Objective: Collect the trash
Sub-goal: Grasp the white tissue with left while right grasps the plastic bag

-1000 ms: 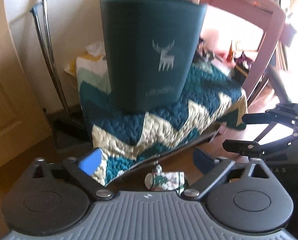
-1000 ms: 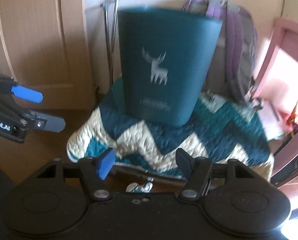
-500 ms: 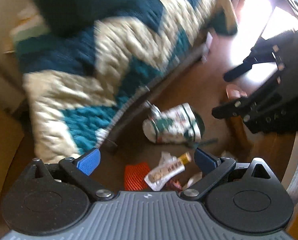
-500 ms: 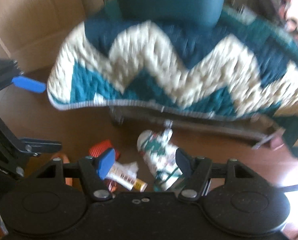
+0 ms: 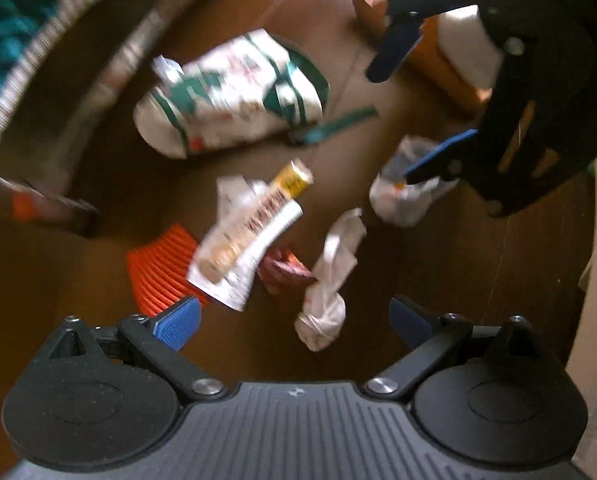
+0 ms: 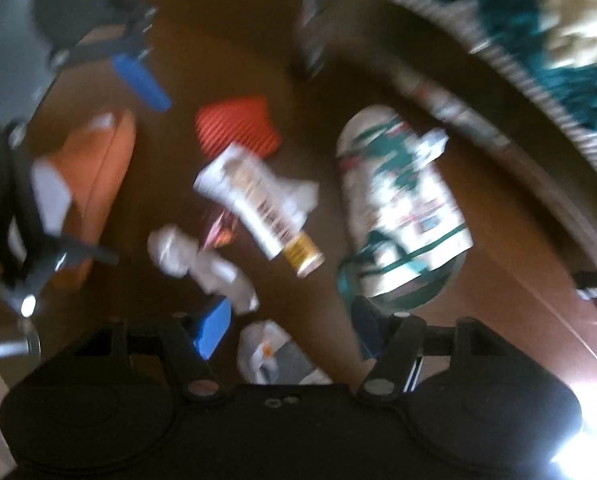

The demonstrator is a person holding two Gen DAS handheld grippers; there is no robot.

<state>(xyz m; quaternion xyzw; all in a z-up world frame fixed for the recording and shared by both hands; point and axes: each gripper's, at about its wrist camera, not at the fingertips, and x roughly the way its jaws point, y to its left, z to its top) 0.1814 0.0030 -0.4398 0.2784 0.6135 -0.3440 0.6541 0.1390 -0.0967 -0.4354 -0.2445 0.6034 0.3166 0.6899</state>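
I'm hovering both grippers over trash scattered on the floor: left gripper gaping, right gripper gaping too. I'm centring on the crumpled white wrapper, nearest, before closing.

1. A home, likely a bedroom: a quilted teal-and-cream blanket is hanging over a low edge.
2. Wrappers and crumpled paper are lying scattered across the brown wooden floor.
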